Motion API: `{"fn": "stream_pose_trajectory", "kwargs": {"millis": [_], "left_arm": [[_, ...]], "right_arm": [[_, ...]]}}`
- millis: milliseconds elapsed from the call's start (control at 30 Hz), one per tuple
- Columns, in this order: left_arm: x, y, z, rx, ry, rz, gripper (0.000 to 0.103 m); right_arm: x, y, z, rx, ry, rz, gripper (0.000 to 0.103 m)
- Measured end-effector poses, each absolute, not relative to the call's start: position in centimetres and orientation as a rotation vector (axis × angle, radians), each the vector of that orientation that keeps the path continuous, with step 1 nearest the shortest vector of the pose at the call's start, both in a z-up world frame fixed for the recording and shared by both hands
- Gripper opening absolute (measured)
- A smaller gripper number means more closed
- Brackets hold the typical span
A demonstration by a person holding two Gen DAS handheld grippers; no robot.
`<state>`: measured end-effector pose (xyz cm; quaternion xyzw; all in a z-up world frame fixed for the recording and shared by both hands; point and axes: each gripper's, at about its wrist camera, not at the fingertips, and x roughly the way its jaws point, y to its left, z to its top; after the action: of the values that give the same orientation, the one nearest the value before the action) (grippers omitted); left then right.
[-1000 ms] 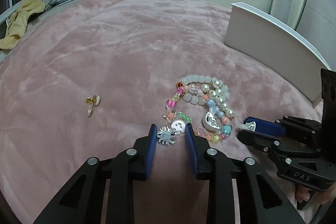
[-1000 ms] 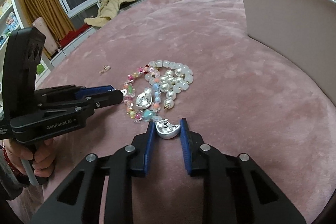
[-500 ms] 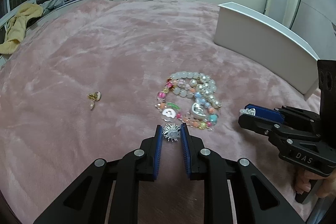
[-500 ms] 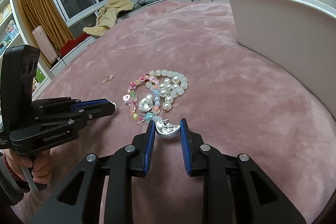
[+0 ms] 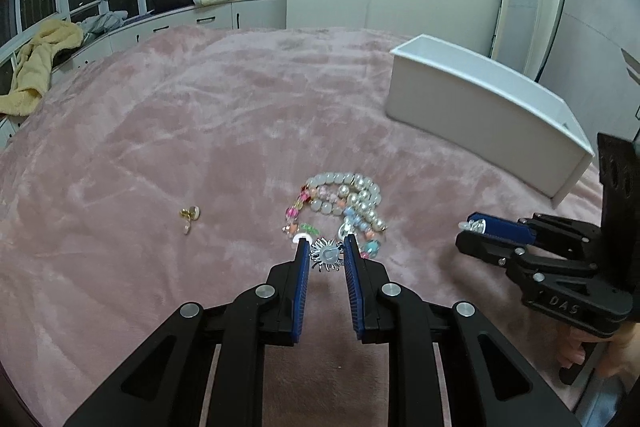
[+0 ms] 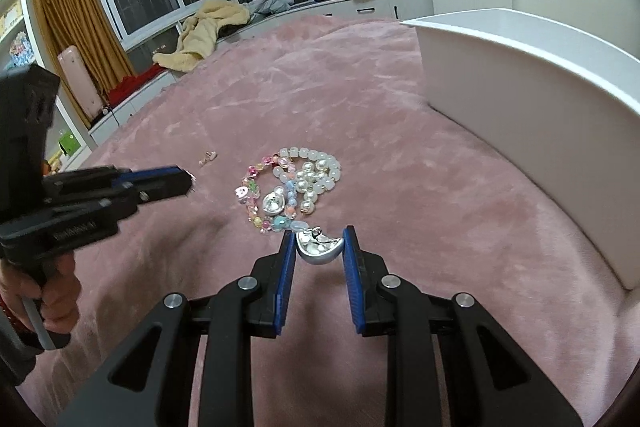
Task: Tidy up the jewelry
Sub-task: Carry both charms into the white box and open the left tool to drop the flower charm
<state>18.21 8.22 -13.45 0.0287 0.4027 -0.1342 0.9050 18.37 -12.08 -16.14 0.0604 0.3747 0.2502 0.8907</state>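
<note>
My left gripper (image 5: 326, 254) is shut on a spiky silver brooch (image 5: 327, 255) and holds it above the pink blanket. My right gripper (image 6: 319, 247) is shut on a silver crescent-shaped earring (image 6: 319, 249), also lifted. A pile of bead and pearl bracelets (image 5: 345, 203) lies just beyond both grippers; it also shows in the right wrist view (image 6: 296, 183). A small gold earring (image 5: 189, 215) lies alone to the left, seen small in the right wrist view (image 6: 208, 157). The right gripper shows from the side in the left wrist view (image 5: 469, 227).
A white open box (image 5: 484, 119) stands on the blanket at the right, close beside my right gripper (image 6: 532, 115). The pink blanket (image 5: 200, 131) covers the whole surface. A yellow towel (image 5: 36, 67) lies on the window ledge.
Both grippers have risen and drawn back from the bracelet pile, each carrying its piece. The left one closed on the brooch and lifted it off the blanket.
</note>
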Motion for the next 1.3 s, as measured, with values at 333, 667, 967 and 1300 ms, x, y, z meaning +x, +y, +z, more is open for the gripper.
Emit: {"fn": "stream_pose_trajectory", "kwargs": {"millis": [333, 667, 967, 1300], "left_arm": [[17.4, 6.2, -9.5, 0.073, 0.770, -0.317, 0.022], [18.2, 2.3, -5.9, 0.082, 0.715, -0.369, 0.022], [20.2, -2.8, -3.3, 0.107, 0.681, -0.412, 0.022], [23.3, -9.1, -3.0, 0.165, 0.693, -0.473, 0.022]], "right_arm": [[17.8, -14.1, -11.9, 0.087, 0.741, 0.486, 0.024], [18.3, -18.5, -8.0, 0.067, 0.695, 0.419, 0.024], [19.6, -23.7, -5.6, 0.080, 0.651, 0.337, 0.024], [21.9, -29.6, -5.4, 0.095, 0.658, 0.257, 0.024]]}}
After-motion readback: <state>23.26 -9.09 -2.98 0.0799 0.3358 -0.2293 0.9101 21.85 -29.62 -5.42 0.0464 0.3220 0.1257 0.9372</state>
